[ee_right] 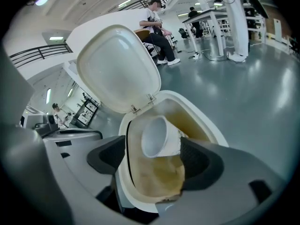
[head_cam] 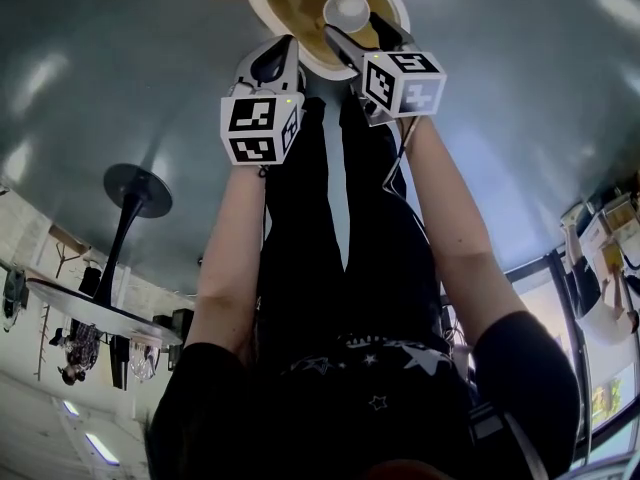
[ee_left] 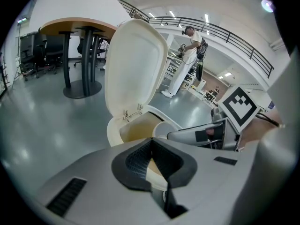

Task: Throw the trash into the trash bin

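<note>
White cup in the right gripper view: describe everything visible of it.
The white cup looks like plain paper or thin plastic, tapered, empty and undented. It lies tilted on its side, mouth turned toward the camera, directly over the open trash bin, whose lid stands up behind it. It sits between the wide-apart jaws of the right gripper. Its base end is at the right pad and the left pad is well clear, so nothing clamps it.
</note>
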`<state>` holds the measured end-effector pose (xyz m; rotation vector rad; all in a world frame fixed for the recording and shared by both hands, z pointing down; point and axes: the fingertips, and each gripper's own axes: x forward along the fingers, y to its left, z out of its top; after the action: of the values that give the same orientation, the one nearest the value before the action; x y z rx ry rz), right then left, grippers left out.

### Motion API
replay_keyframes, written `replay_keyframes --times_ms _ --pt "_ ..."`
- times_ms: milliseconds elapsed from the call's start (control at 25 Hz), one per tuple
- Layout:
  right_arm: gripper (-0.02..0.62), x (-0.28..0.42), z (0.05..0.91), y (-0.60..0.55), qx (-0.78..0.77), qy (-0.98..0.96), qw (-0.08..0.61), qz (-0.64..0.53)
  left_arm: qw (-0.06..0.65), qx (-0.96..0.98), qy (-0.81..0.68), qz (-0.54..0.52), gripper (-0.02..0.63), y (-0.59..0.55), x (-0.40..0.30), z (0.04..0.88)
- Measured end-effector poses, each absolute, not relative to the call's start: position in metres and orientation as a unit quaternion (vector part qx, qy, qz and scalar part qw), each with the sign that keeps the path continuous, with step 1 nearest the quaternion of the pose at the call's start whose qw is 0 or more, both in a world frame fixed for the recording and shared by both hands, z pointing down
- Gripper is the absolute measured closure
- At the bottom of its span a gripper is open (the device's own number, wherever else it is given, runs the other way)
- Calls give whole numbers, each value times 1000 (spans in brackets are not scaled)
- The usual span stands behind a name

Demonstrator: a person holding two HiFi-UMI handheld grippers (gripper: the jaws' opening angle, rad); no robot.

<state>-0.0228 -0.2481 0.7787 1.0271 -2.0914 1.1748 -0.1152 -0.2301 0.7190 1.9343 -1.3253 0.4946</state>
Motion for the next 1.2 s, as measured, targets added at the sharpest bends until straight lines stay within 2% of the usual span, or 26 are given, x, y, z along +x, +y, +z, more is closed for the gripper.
replay_keyframes --times_ms 880,1200 --pt "244 -26 723 -239 361 -783 274 426 347 765 -515 171 595 -233 -109 673" --pt "470 -18 680 -250 393 -787 275 388 334 769 -521 159 595 -241 -109 632"
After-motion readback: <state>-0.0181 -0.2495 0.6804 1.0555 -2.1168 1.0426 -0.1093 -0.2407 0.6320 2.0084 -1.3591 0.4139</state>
